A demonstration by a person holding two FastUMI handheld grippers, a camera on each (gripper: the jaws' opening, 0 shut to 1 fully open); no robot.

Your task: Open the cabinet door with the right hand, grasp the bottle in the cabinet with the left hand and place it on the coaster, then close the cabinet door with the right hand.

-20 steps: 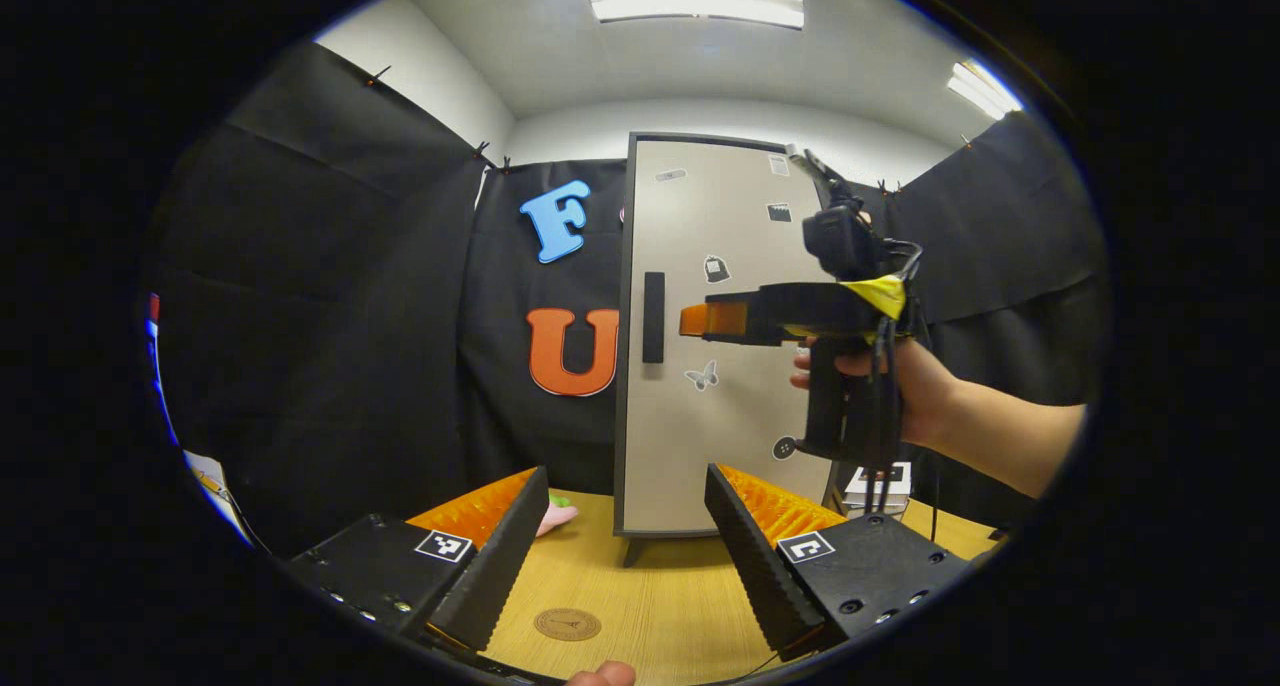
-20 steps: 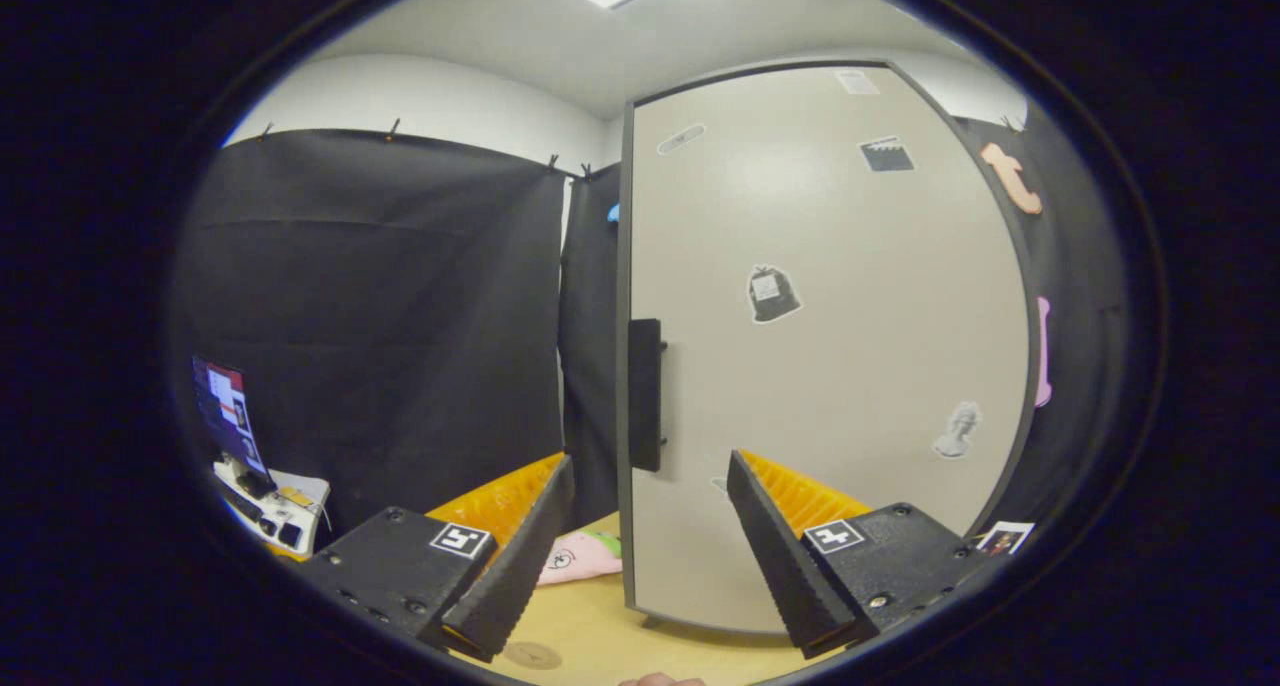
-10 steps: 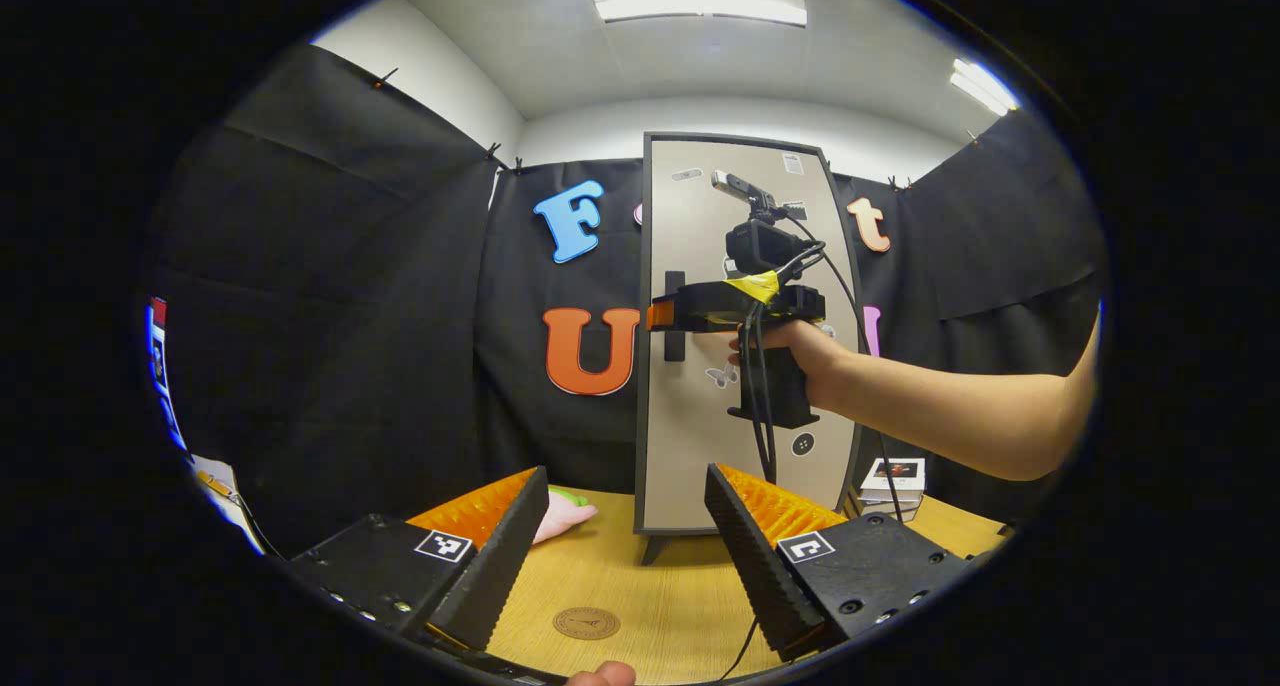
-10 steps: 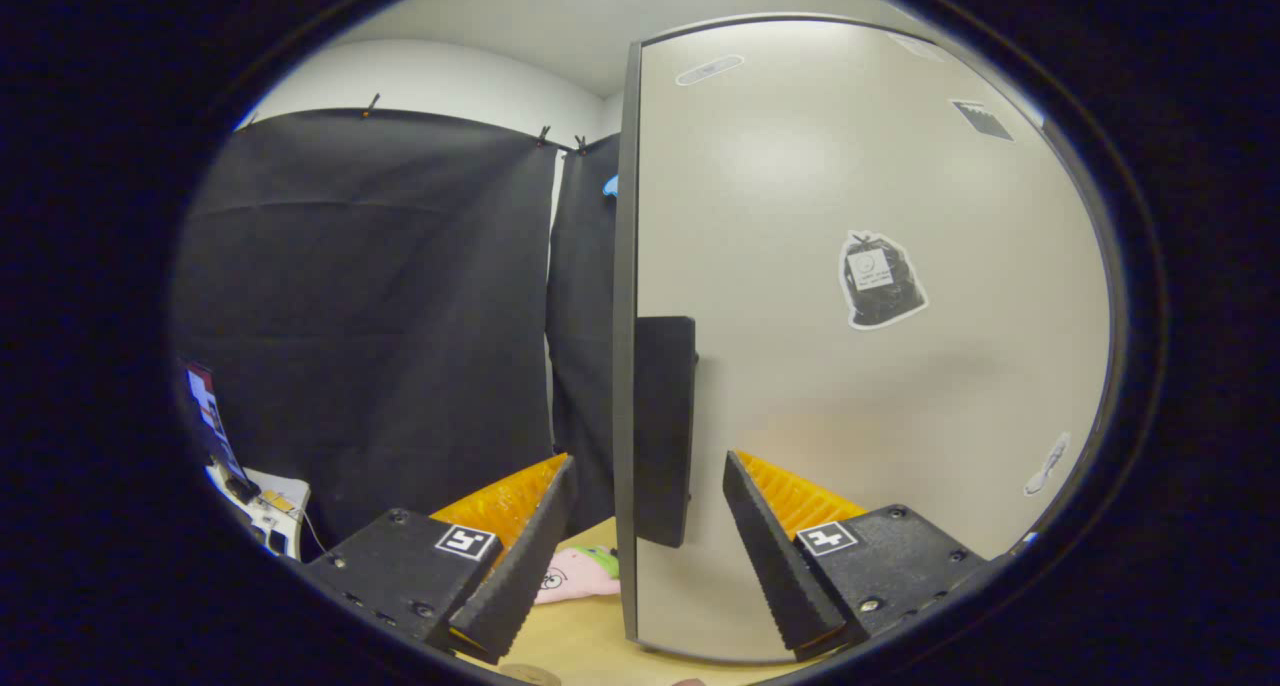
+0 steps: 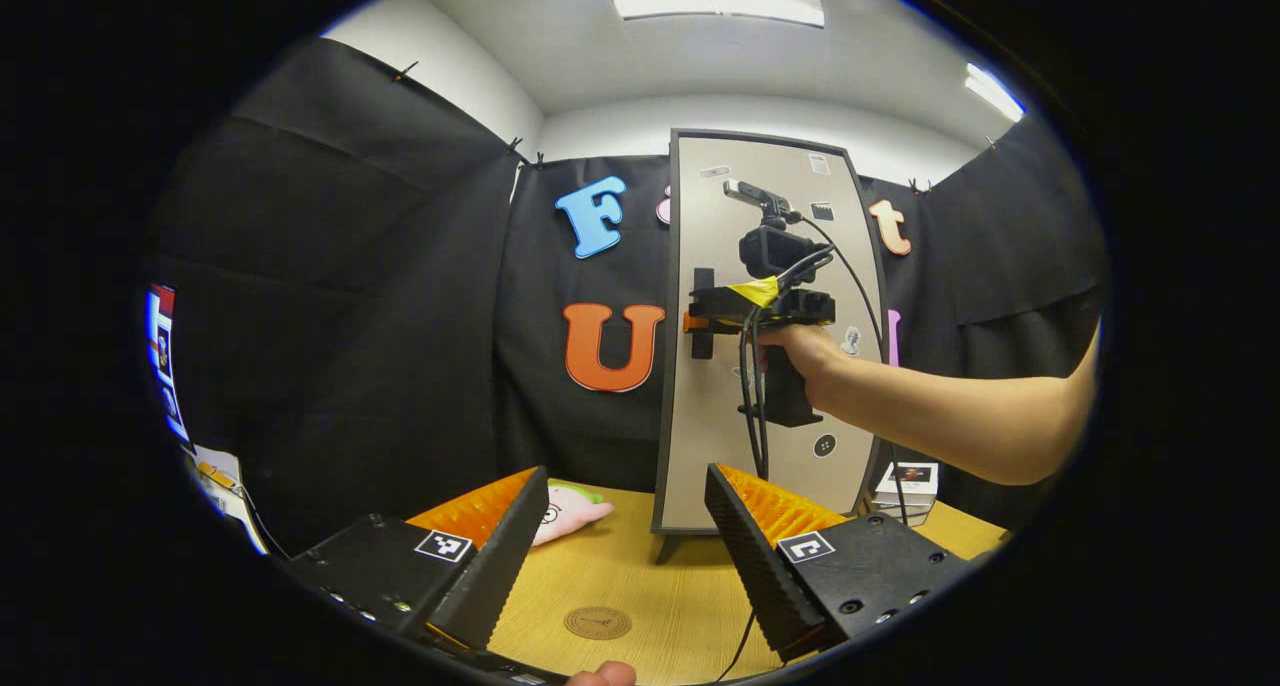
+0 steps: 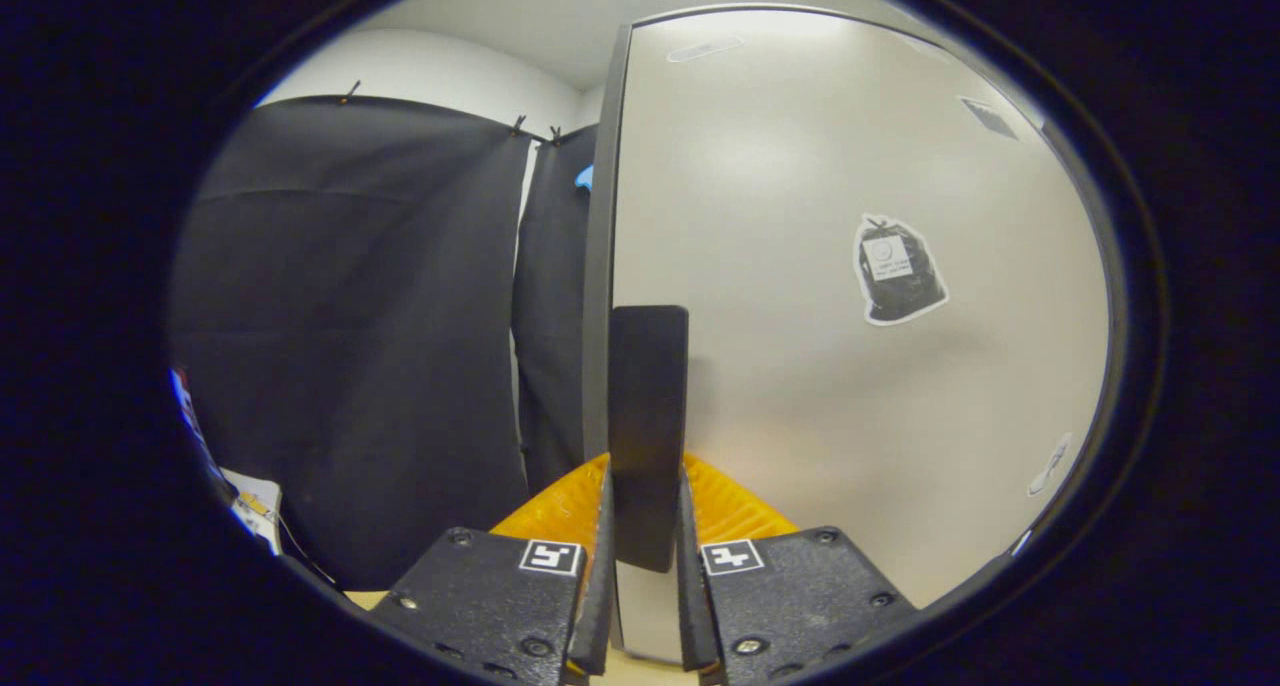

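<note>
Black cloth walls back the wooden table (image 5: 640,586), where the cabinet door (image 6: 830,296) stands shut at the far edge, the bottle hidden behind it. Half a second ago spread, the right gripper (image 6: 640,606) now clamps the door's handle (image 6: 648,426) — ready to pull — while the left gripper (image 5: 610,556) waits spread above the coaster (image 5: 596,622) near the front edge.

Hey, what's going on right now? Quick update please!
Right gripper jaws clamped on the cabinet door's handle. Left gripper jaws open, hovering above the coaster. Cabinet door not yet opened. Nothing blocking.

Left tool (image 5: 612,551) — black housings, square markers, screws; bare forearm (image 5: 950,426).
</note>
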